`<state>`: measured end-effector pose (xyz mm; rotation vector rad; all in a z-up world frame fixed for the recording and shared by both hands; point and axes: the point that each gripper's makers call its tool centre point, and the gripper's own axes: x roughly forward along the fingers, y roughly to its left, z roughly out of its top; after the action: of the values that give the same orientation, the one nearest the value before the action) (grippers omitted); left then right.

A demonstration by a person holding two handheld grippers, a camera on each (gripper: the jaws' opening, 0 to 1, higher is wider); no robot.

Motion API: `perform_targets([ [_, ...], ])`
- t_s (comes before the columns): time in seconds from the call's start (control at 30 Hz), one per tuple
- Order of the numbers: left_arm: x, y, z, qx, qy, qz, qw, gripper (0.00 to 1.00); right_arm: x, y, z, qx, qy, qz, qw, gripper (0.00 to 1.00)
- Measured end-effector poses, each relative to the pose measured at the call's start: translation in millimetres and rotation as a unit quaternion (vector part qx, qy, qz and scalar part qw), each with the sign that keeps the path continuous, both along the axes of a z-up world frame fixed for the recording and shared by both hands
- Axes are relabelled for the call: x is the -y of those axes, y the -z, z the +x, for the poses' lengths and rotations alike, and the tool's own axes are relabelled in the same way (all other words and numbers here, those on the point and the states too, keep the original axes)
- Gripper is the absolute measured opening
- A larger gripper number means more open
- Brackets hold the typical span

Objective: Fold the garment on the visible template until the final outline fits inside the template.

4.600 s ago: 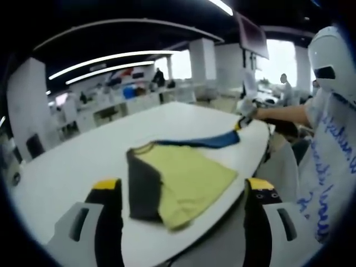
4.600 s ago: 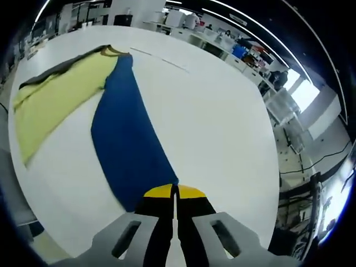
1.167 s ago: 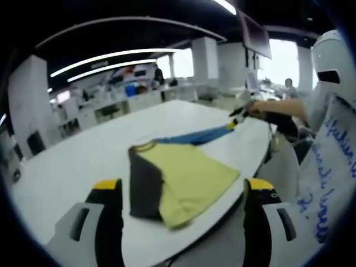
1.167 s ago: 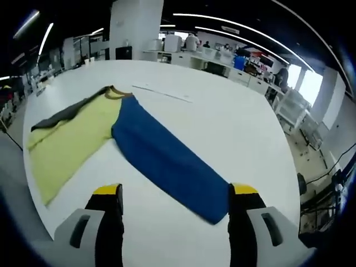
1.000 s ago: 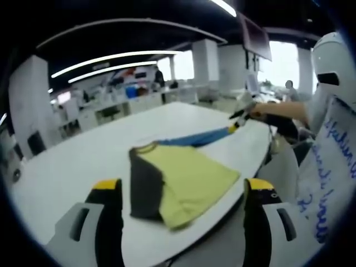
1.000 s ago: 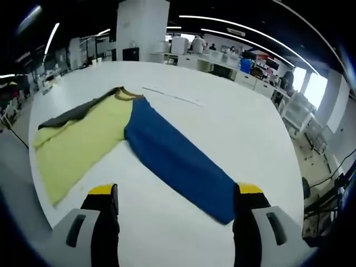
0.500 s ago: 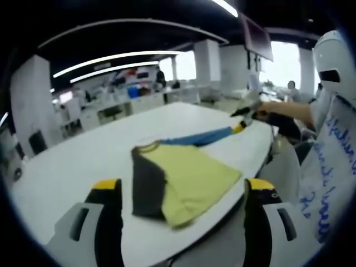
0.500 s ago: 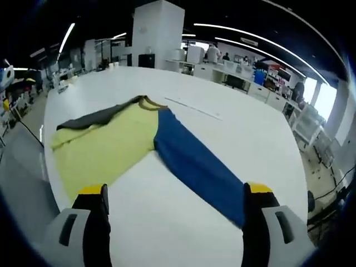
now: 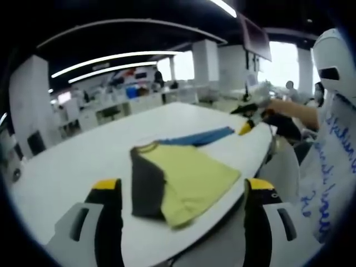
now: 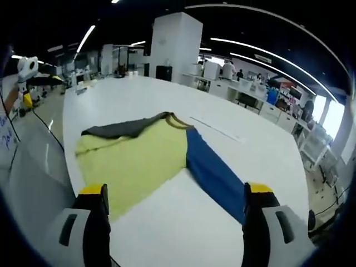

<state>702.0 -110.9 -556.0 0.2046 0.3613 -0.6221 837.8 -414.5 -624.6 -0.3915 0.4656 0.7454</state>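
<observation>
A garment lies flat on the white table (image 9: 67, 161): a yellow body (image 9: 192, 177), a dark grey sleeve (image 9: 146, 181) and a blue sleeve (image 9: 203, 137) stretched out to the far side. My left gripper (image 9: 182, 192) hangs open in front of the garment, holding nothing. The right gripper (image 9: 248, 119), held in a person's hand, hovers past the blue sleeve's end. In the right gripper view the yellow body (image 10: 136, 161), grey sleeve (image 10: 119, 129) and blue sleeve (image 10: 214, 172) lie ahead of my open right gripper (image 10: 175, 192). A thin dark line (image 10: 217, 129) marks the table (image 10: 111, 100) beyond the collar.
A person in white clothing with blue writing (image 9: 334, 161) stands at the table's right edge. Desks, pillars and office equipment (image 10: 233, 72) fill the room behind. The table's rounded edge (image 9: 222, 217) runs close to the yellow hem.
The right gripper has let go of the blue sleeve's end, opened and drawn back and up. The sleeve now lies flat on the table. The left gripper has stayed put.
</observation>
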Motion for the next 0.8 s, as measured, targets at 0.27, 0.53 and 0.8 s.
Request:
perform_targets([
  [0.27, -2.9, 2.2, -2.1, -0.002, 0.0, 0.0, 1.0, 0.87, -24.3, -7.9, -26.2, -0.001, -0.036, 0.002, 0.9993, 1.0],
  [0.53, -6.2, 4.2, -2.9, -0.004, -0.003, 0.0, 1.0, 0.86, -36.1, -17.6, -48.1, 0.0, -0.041, 0.006, 0.9991, 1.0],
  [0.8, -6.6, 5.8, -3.4, -0.007, -0.004, 0.0, 1.0, 0.86, -49.2, -25.9, -72.1, 0.0, -0.05, 0.007, 0.9987, 1.0],
])
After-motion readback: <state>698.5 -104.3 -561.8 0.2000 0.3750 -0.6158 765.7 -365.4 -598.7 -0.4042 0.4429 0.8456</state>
